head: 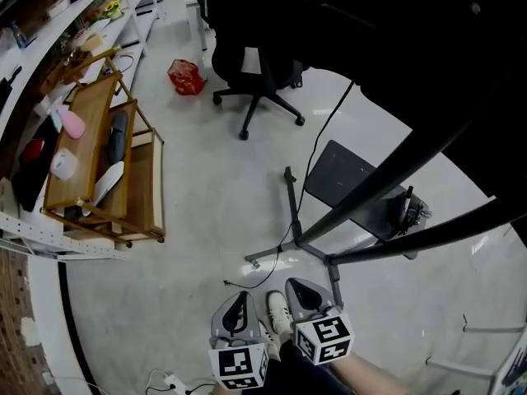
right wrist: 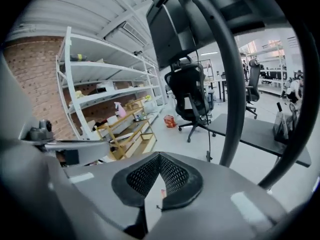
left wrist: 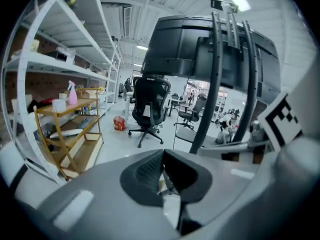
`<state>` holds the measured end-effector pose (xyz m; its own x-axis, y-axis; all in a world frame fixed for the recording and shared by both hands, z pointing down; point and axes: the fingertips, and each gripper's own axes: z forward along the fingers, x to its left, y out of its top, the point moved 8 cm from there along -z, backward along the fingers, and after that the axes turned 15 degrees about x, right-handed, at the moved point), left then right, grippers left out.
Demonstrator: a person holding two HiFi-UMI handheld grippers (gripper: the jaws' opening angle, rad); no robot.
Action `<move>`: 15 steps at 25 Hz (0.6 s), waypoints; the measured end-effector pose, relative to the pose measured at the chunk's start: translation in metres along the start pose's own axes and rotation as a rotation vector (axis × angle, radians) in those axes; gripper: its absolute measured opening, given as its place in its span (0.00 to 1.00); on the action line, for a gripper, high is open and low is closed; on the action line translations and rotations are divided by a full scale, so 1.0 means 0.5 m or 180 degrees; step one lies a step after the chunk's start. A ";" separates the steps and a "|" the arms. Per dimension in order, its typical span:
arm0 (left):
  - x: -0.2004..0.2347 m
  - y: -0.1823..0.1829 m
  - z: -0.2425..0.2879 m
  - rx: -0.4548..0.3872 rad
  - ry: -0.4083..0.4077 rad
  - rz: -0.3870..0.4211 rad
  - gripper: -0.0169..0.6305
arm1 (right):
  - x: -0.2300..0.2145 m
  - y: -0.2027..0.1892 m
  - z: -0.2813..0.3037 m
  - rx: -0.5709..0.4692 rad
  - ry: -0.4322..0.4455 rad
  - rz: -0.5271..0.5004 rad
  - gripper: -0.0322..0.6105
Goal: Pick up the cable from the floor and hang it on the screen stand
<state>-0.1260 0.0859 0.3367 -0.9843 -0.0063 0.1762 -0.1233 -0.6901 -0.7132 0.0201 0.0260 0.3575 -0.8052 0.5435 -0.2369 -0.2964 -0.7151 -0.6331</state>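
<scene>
L gripper [left wrist: 161,156]: pads pressed tip to tip, nothing between them. R gripper [right wrist: 159,156] same, jaws together w/ no load. In head view both sit low and side by side, L [head: 240,299] and R [head: 298,286], held just above the person's shoe [head: 278,309], pointing fwd at the stand's base. The cable [head: 315,145] is a thin black line dropping from under the big dark screen [head: 370,23], curving down past the floor legs and ending on the pale floor just ahead of the grippers; neither gripper touches it. Screen stand [head: 370,196] = slanted black poles rising from a base right of the cable's floor end. Farther out: office chair [head: 259,72], red bag [head: 186,76], wooden cart [head: 99,163] by the shelving. Step, as I read it: approach, pick not yet begun. Next move prob. needs one gripper opened, lowered to the slack bit on the floor, closed across the thin cord squarely so it doesn't slip, then lifted up to a pole or crossbar. Exact floor end is hard to make out.
</scene>
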 end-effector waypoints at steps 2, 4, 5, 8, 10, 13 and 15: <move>0.019 -0.020 0.091 0.0018 -0.0063 -0.0139 0.04 | -0.052 -0.014 0.094 0.0034 -0.0086 0.0108 0.05; 0.040 -0.044 0.187 0.0084 -0.0075 -0.0171 0.04 | -0.106 -0.029 0.194 0.0079 -0.0152 0.0219 0.05; 0.051 -0.060 0.236 0.0140 -0.0071 -0.0194 0.04 | -0.135 -0.038 0.243 0.0109 -0.0199 0.0254 0.05; 0.081 -0.117 0.380 0.0259 -0.0016 -0.0184 0.04 | -0.229 -0.081 0.384 0.0160 -0.0422 0.0382 0.05; 0.096 -0.155 0.467 0.0254 0.0024 -0.0065 0.04 | -0.289 -0.115 0.465 0.0193 -0.0602 0.0509 0.05; 0.109 -0.204 0.576 0.0231 0.0007 0.0045 0.04 | -0.352 -0.165 0.571 0.0345 -0.0809 0.0523 0.05; 0.113 -0.233 0.636 0.0273 -0.0029 0.0057 0.04 | -0.380 -0.197 0.634 0.0485 -0.0886 0.0459 0.05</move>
<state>-0.1269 -0.0639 0.6454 -0.9850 -0.0253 0.1704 -0.0942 -0.7492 -0.6556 0.0394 -0.1461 0.6984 -0.9474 0.3064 -0.0924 -0.2258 -0.8446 -0.4854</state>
